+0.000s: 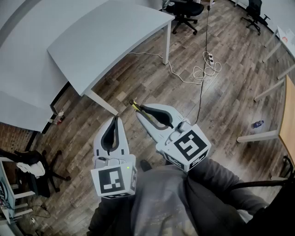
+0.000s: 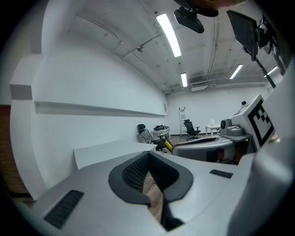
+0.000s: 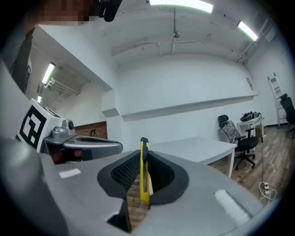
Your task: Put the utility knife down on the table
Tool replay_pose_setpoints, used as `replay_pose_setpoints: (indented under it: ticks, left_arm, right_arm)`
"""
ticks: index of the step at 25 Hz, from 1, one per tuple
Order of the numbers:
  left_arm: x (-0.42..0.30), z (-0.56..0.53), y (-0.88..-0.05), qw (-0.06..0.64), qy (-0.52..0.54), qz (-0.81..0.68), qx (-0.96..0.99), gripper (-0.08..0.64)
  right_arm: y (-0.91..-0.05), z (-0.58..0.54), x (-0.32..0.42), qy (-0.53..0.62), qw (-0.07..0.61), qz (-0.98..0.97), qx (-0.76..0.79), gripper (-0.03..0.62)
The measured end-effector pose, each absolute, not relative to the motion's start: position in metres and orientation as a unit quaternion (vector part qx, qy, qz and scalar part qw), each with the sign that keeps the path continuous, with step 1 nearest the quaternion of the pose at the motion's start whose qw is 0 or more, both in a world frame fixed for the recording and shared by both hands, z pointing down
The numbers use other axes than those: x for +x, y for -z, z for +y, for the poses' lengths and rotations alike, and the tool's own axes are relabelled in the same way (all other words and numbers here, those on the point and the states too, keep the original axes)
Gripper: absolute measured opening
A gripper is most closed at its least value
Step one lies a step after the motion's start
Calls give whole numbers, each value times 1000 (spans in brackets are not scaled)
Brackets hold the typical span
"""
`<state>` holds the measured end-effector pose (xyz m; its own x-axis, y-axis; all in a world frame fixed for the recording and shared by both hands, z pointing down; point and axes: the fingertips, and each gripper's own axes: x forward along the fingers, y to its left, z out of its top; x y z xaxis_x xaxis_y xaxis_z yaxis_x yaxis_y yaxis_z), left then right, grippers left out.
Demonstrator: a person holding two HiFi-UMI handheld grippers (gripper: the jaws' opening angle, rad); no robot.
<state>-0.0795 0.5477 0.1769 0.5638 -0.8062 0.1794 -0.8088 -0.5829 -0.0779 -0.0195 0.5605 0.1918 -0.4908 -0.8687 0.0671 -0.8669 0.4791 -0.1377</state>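
A yellow utility knife (image 3: 144, 171) stands upright between the dark pads of my right gripper (image 3: 144, 154), which is shut on it. In the head view the right gripper (image 1: 139, 109) hangs over the wooden floor, and the utility knife's tip (image 1: 134, 105) pokes out past its fingertips. Just short of it lies the corner of the grey table (image 1: 106, 39), up to the left. My left gripper (image 1: 115, 119) is beside the right one, shut with nothing in it. From the left gripper view, the utility knife (image 2: 168, 145) shows at the right, in front of the table (image 2: 110, 150).
Black office chairs (image 1: 185, 10) stand at the far end of the room. A white cable and power strip (image 1: 206, 69) lie on the floor. A wooden-topped table (image 1: 289, 115) is at the right, a bottle (image 1: 257, 124) beside it. Another chair (image 1: 33, 168) sits at the lower left.
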Motion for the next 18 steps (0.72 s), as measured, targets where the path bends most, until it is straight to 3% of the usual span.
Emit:
replay_pose_setpoints:
  ticks: [18]
  left_arm:
    - [-29,558,-196,14,-120,-479,869,2]
  right_arm:
    - [-207,568,40,102,18,869,-484,52]
